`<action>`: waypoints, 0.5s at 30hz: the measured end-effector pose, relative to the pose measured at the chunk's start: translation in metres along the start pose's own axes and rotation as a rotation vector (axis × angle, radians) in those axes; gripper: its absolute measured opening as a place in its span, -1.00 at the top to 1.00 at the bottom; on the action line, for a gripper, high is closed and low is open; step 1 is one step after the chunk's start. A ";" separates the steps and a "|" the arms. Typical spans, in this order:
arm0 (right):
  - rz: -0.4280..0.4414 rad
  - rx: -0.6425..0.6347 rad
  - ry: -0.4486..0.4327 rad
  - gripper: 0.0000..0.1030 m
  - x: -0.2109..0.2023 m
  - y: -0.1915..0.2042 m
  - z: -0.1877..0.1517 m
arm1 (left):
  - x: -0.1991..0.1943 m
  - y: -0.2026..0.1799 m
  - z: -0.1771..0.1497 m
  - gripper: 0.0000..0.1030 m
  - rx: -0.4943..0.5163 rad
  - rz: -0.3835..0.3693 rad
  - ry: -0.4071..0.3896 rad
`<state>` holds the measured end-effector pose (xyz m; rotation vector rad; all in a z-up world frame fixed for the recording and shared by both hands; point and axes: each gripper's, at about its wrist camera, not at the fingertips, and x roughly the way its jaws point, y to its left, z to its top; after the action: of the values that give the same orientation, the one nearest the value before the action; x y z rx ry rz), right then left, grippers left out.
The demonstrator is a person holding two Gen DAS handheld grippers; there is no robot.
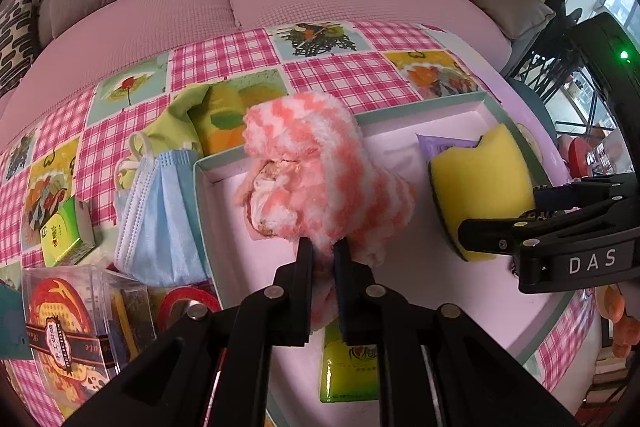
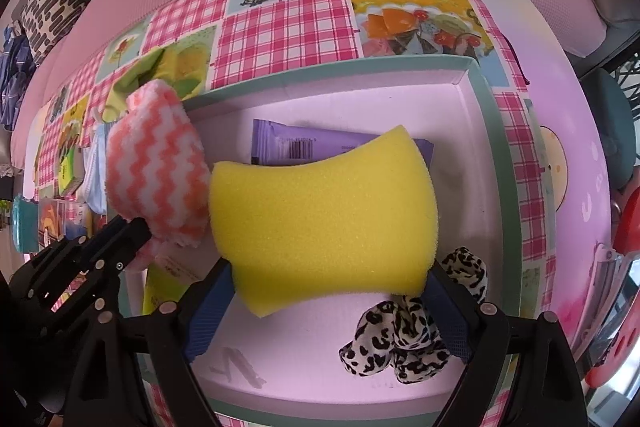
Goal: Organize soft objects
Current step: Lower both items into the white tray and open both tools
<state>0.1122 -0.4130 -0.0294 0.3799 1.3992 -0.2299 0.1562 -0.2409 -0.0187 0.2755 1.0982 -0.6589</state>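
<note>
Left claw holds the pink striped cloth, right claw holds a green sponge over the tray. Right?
Not quite: the sponge in the right claw is yellow, as the right wrist view shows. The left claw does hold the pink striped cloth over the tray.

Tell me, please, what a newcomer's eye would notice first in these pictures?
First, the bright yellow sponge, clamped between the right gripper above the white tray. Next, the fluffy pink-and-white cloth, pinched by the left gripper over the tray's left part. A leopard-print scrunchie lies in the tray beneath the sponge.
</note>
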 end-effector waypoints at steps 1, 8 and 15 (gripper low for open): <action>0.000 0.001 -0.001 -0.78 -0.001 0.000 0.000 | -0.001 0.001 0.000 0.75 -0.007 -0.007 0.003; 0.019 0.014 -0.016 -0.85 -0.011 -0.002 -0.004 | -0.017 0.005 -0.003 0.38 -0.039 -0.017 0.012; 0.033 0.024 -0.024 -1.00 -0.024 0.003 -0.013 | -0.044 0.012 -0.008 -0.02 -0.068 -0.015 -0.006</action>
<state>0.0971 -0.4068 -0.0074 0.4184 1.3663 -0.2236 0.1452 -0.2114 0.0155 0.2072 1.1152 -0.6343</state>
